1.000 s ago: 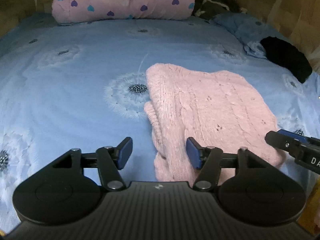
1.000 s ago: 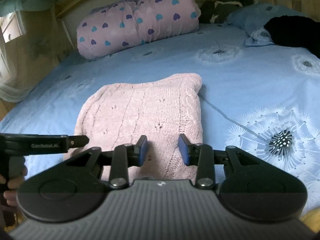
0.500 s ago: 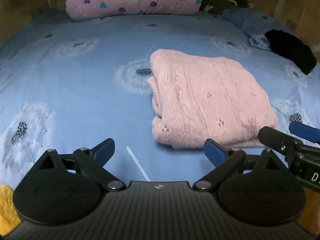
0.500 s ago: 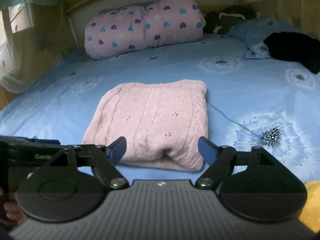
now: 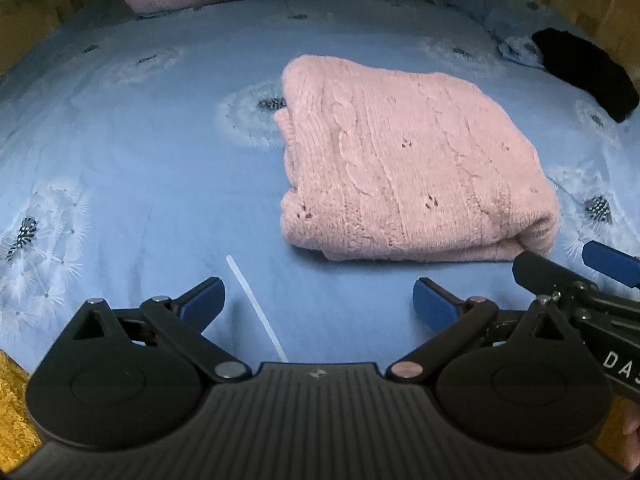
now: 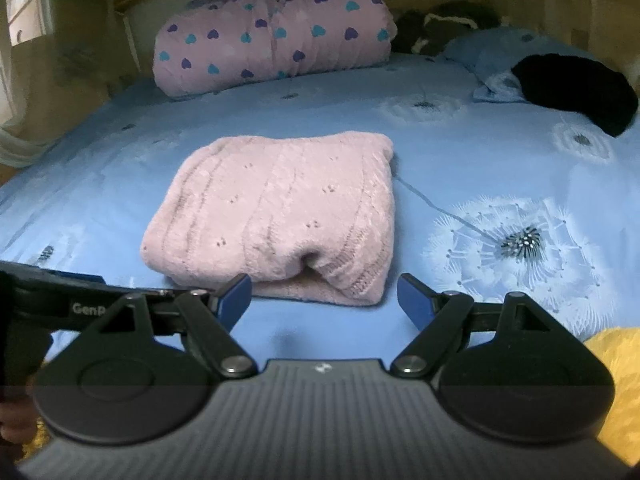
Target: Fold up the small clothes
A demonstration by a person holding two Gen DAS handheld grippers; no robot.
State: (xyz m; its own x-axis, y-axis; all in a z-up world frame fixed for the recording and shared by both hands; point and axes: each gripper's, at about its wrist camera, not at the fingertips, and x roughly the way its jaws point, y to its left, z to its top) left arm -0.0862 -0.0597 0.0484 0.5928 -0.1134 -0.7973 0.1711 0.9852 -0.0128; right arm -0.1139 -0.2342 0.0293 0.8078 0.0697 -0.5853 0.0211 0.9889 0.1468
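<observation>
A pink cable-knit sweater [image 5: 400, 160] lies folded into a thick rectangle on the blue dandelion-print bed sheet [image 5: 140, 168]. My left gripper [image 5: 318, 292] hovers just short of the sweater's near edge. Its jaws are opening wide, with only sheet between them. In the right wrist view the sweater [image 6: 280, 208] shows its rolled fold edge towards me. My right gripper [image 6: 324, 286] is open in front of that edge and touches nothing. Each gripper shows at the edge of the other's view: the right gripper's finger [image 5: 560, 276] and the left gripper's finger [image 6: 60, 284].
A pink quilt roll with hearts [image 6: 276, 36] lies at the head of the bed. A black garment [image 6: 576, 88] rests on a blue pillow [image 6: 492, 52] at the far right. A white strip [image 5: 256, 312] lies on the sheet. Yellow fabric [image 6: 616, 380] shows at the near edge.
Both grippers let go of the sweater's near edge, opened wide and drew back towards me. The sweater stays folded on the sheet.
</observation>
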